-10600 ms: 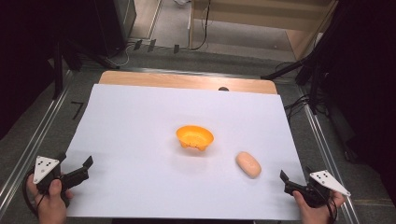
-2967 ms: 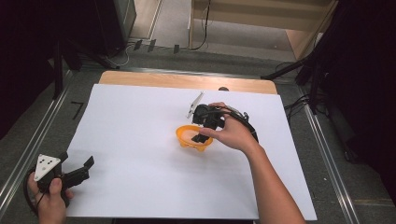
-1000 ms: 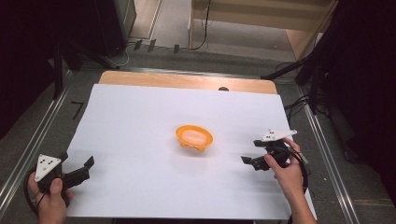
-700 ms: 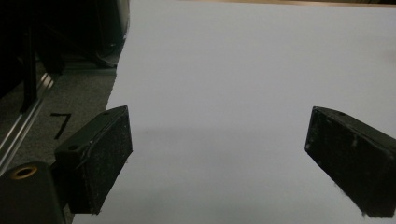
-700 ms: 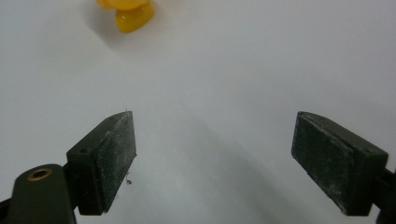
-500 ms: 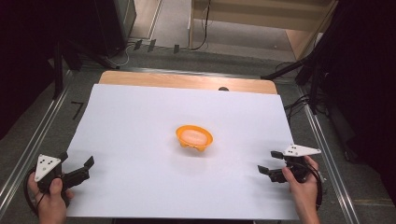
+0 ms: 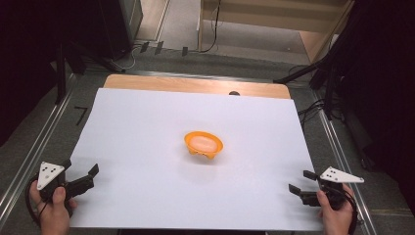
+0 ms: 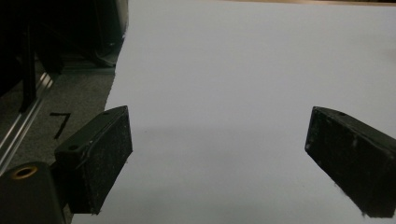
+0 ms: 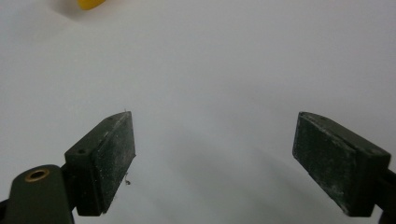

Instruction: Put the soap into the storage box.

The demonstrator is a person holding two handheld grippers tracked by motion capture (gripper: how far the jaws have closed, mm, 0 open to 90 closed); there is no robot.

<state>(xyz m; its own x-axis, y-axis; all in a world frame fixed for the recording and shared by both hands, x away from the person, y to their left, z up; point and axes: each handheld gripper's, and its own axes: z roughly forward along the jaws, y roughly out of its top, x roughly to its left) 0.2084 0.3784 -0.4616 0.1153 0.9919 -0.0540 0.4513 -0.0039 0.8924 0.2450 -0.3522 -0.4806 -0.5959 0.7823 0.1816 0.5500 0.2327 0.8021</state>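
Both grippers, left [image 7: 82, 177] and right [image 7: 302, 183], rest jaws spread; keep them clear of the filled orange bowl [image 7: 203, 144].

Black "7"-shaped mark [image 8: 60, 124] on grey floor [image 8: 70, 93] beside table.

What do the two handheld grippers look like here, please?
Each is black with two blocky, scuffed jaw pads. The left gripper and right gripper each carry a grey three-cornered plate with dark dots, and a black cable trails from each. No sleeves show at the hands.
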